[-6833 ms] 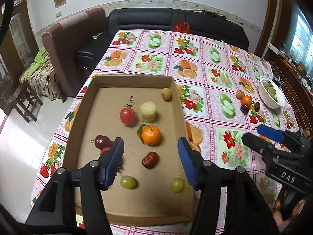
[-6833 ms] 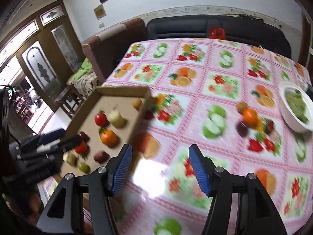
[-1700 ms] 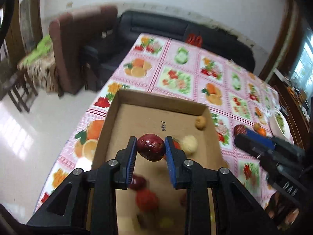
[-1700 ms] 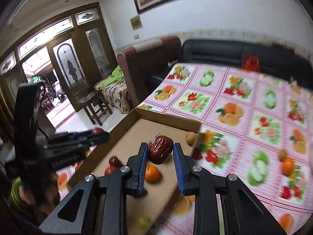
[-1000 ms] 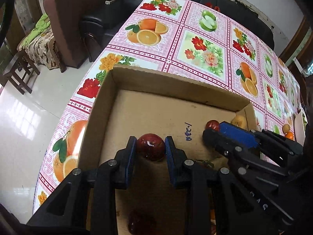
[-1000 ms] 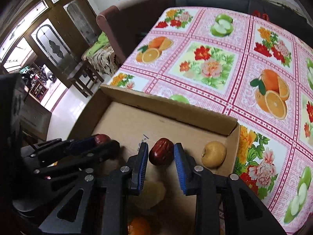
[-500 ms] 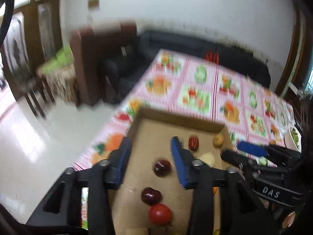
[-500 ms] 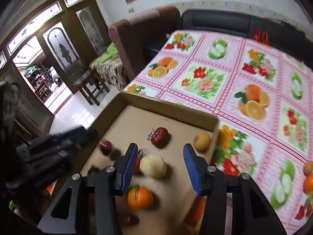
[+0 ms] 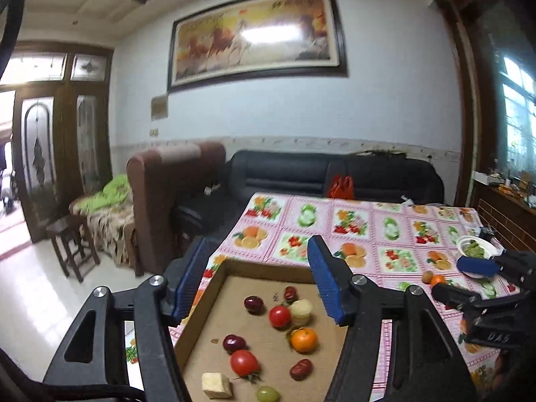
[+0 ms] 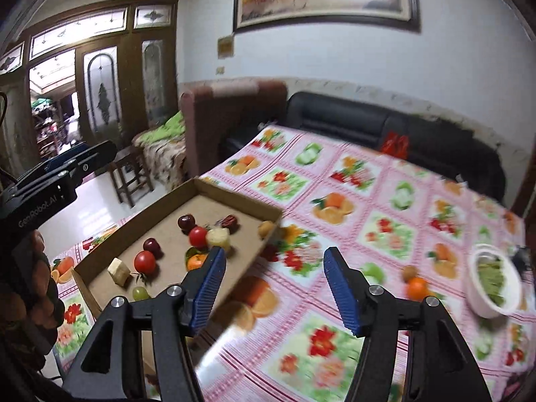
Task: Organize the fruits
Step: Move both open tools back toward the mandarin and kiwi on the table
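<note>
Fruit on the tabletop [image 10: 378, 234] (orange [image 10: 416, 287], small and firm) suits a gentle mid-body grip; both jaws, just opening, hold nothing.

White lettering "GenRobot.AI" ran along the black body of the left hand-held gripper [image 10: 63, 171], seen from the right wrist camera. On the right hand-held gripper [image 9: 469, 281], pale letters "DAS" stood on its dark body. A small dark handwritten mark sat on the cardboard box [image 9: 201, 328] floor beside the far fruit, too small to read.
</note>
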A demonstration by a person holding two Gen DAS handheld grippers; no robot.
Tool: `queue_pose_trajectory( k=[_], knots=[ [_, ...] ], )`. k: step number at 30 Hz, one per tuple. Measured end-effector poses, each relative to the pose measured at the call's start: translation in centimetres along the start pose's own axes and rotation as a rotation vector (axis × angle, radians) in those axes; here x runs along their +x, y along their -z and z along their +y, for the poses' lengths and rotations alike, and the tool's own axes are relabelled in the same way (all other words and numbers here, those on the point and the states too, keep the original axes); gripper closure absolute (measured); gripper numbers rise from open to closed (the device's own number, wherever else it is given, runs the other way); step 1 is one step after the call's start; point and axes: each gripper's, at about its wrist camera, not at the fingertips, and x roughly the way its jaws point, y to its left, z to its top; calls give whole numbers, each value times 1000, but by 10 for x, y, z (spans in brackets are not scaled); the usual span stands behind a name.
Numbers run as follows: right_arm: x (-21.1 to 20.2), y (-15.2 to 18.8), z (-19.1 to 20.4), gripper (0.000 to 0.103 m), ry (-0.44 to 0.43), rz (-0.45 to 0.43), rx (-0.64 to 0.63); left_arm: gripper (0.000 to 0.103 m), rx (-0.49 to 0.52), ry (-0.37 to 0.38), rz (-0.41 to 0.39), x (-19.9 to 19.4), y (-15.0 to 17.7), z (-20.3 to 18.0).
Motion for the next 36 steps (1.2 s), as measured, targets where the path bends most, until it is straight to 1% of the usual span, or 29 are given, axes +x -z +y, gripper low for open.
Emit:
queue_pose_trajectory(
  k=[3, 6, 8, 9, 12, 15, 19, 28, 34, 36],
  knots=[
    [-27, 7, -7, 40, 50, -40, -14, 39, 53, 12, -37, -14, 1, -16],
    [-47, 17, -14, 39, 107, -63, -27, 38, 89, 20, -77, -28, 0, -28],
    [-57, 24, -22, 38, 131, -71, -22, 32, 98, 25, -101, -36, -2, -34],
    [-62, 27, -25, 38, 141, -72, -18, 28, 100, 25, -114, -39, -3, -37],
    [-73, 37, -35, 38, 171, -70, 0, 28, 115, 31, -146, -50, -4, -46],
    [-84, 46, -43, 38, 189, -68, 23, 28, 130, 44, -161, -58, -6, -54],
    [-97, 57, -52, 38, 211, -68, 42, 27, 140, 63, -172, -65, -6, -61],
    [-115, 72, -68, 37, 249, -71, 86, 26, 157, 95, -166, -71, -2, -76],
    [-120, 78, -75, 37, 264, -71, 104, 26, 167, 117, -146, -71, -1, -82],
    [-120, 80, -78, 37, 268, -68, 109, 26, 168, 136, -131, -70, 1, -86]
  ],
)
